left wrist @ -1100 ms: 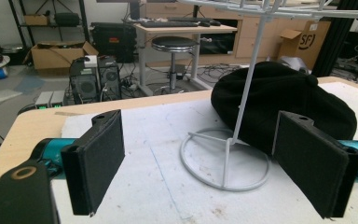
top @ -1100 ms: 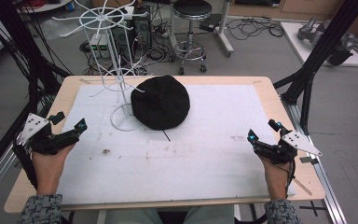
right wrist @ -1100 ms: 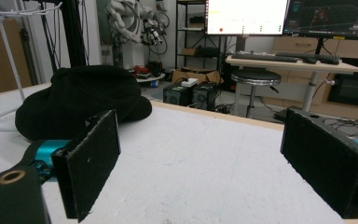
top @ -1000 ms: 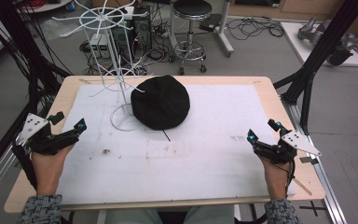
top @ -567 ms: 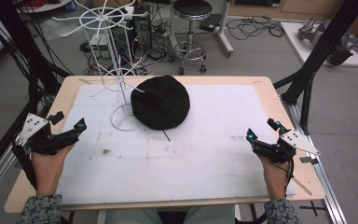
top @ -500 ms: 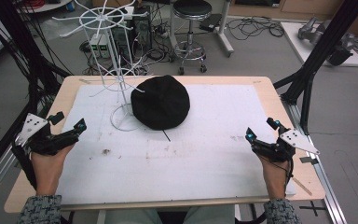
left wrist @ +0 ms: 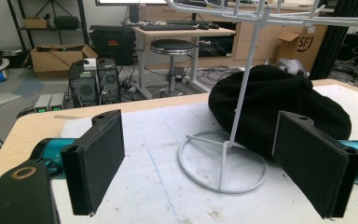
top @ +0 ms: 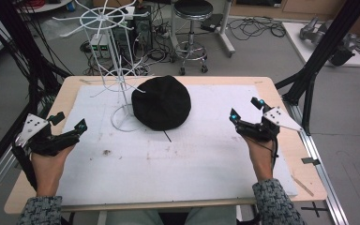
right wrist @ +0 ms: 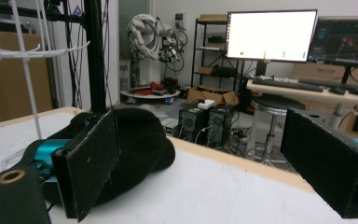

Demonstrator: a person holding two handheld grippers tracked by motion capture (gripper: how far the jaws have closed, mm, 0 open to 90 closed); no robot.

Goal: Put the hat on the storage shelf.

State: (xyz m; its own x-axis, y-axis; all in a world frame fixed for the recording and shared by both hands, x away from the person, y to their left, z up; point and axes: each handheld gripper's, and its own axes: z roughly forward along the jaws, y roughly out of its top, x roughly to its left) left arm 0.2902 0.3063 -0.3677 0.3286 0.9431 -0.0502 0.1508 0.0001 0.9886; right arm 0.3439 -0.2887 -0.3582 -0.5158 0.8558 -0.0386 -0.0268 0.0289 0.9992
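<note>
The surface (top: pixel 206 154) holds a white wire rack (top: pixel 117 79) at the back. A black hat (top: pixel 161 102) lies touching its base. It looks soft and light; pinch its edge. Left gripper (top: pixel 68 125) and right gripper (top: pixel 244 112) are spread wide, holding nothing.
</note>
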